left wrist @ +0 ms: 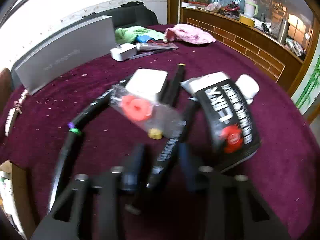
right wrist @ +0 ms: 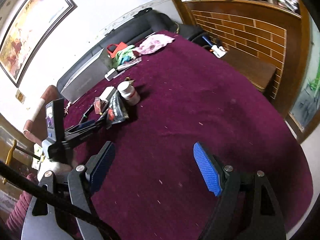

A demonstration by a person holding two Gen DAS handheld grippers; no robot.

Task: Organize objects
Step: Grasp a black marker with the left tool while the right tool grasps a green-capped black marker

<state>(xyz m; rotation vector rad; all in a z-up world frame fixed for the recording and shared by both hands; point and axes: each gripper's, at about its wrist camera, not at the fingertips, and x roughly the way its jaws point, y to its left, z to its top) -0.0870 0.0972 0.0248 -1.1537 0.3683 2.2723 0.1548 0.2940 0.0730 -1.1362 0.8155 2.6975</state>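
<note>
The left wrist view is blurred. My left gripper point(left wrist: 162, 162) sits low over a heap on the purple tablecloth point(left wrist: 260, 180). Its dark fingers point(left wrist: 136, 160) stand close on both sides of a black marker point(left wrist: 167, 154) with white print and look shut on it. Just ahead lie a clear bag with red rings point(left wrist: 138, 110), a white box point(left wrist: 146, 84), a black snack pouch point(left wrist: 230, 124), a white bottle point(left wrist: 248, 88) and another marker with green and purple bands point(left wrist: 75, 130). My right gripper point(right wrist: 156, 166) hangs open over bare cloth, nothing between its blue pads point(right wrist: 208, 170). From there the left gripper point(right wrist: 86, 126) shows beside the pouch point(right wrist: 115, 110).
A grey box point(left wrist: 66, 54) stands at the table's back left. Behind the heap lie a white charger point(left wrist: 124, 52), a green cloth point(left wrist: 136, 33) and a pink cloth point(left wrist: 190, 34). A cardboard box point(left wrist: 12, 180) is at the left edge. A wooden counter point(right wrist: 250, 32) runs along the right.
</note>
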